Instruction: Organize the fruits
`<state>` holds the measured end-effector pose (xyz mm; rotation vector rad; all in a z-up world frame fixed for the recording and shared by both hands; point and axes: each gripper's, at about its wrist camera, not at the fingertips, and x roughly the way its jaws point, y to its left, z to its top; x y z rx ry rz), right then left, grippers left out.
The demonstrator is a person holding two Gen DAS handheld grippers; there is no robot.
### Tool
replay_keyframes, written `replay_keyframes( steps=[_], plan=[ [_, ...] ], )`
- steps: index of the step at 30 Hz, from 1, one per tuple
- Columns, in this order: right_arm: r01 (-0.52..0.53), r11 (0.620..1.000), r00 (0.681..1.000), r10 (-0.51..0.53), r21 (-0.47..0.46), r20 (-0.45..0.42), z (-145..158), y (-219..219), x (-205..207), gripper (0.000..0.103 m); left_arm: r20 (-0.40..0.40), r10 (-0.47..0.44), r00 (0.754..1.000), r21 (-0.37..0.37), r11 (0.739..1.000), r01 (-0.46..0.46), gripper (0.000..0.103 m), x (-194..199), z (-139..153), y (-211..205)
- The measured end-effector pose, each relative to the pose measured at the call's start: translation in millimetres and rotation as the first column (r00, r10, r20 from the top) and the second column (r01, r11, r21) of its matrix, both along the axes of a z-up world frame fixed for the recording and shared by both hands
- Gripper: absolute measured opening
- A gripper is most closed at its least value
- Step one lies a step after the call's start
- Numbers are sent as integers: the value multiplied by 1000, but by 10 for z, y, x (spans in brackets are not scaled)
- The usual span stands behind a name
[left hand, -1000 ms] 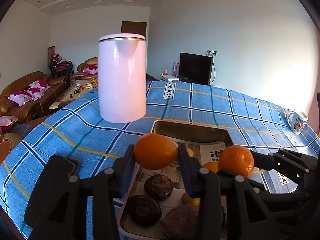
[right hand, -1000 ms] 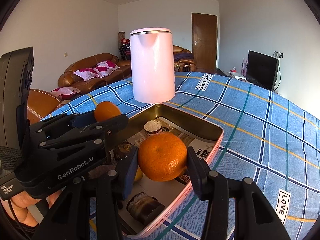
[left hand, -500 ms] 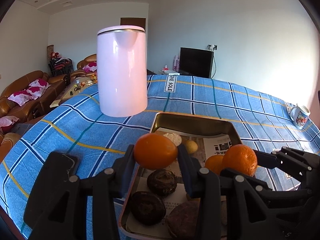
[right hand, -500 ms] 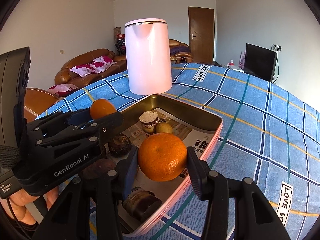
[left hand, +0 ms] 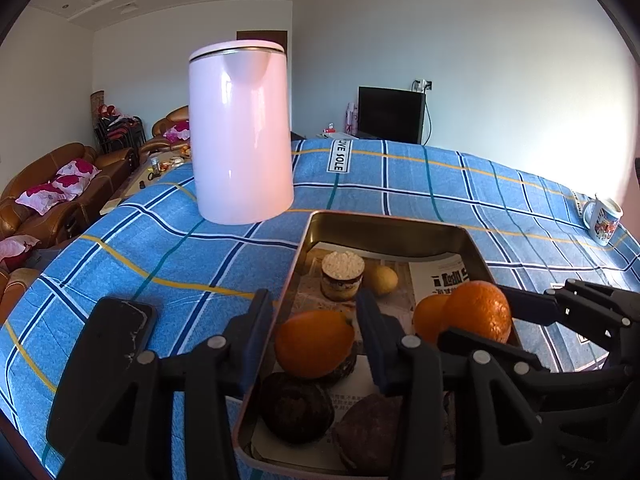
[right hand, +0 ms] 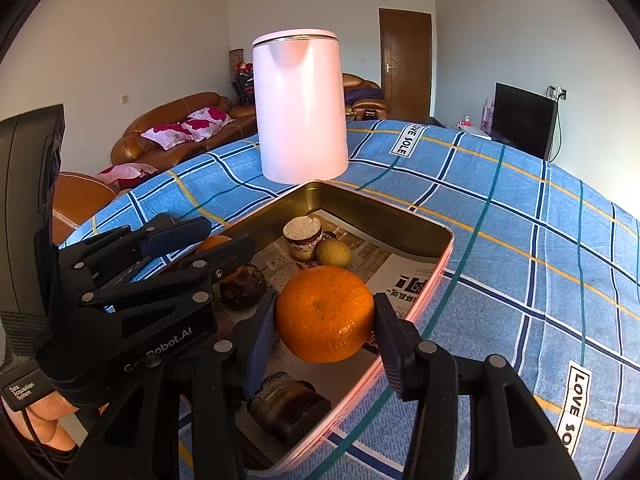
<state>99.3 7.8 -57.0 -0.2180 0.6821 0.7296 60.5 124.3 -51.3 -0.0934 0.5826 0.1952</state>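
Observation:
A metal tray (left hand: 384, 226) lined with newspaper sits on the blue checked tablecloth. My left gripper (left hand: 316, 330) is open over the tray's near left part; an orange (left hand: 314, 342) lies between its fingers, resting on dark fruits (left hand: 298, 406). My right gripper (right hand: 326, 322) is shut on a second orange (right hand: 325, 314), held just above the tray (right hand: 404, 220); it shows in the left wrist view (left hand: 478, 312) too. Another orange (left hand: 428, 314) lies behind it. A small yellow fruit (left hand: 385, 279) and a cut round piece (left hand: 343, 274) sit at the tray's far end.
A tall pink kettle (left hand: 240, 132) stands just beyond the tray's far left corner. A mug (left hand: 602, 220) stands near the table's right edge. Sofas lie past the table's left edge, a television at the back.
Both grippers have come down toward the tray. The left gripper's fingers have spread and its orange now rests on the dark fruits. The right gripper still holds its orange.

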Motion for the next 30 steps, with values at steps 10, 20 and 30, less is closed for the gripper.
replay_keyframes(
  steps=[10,20,30],
  plan=[
    [21,999,999,-22,40,27,92,-129,-73,66,53,30,998,3,1000,-30,83,-194,104,30],
    [85,995,993,-88,48,75,198,-450,-253,75,121,13,993,4,1000,-13,99,-404,220,-97],
    [158,985,972,-168,73,166,330,-881,-554,76,167,-31,986,26,999,27,102,-542,366,-390]
  ],
)
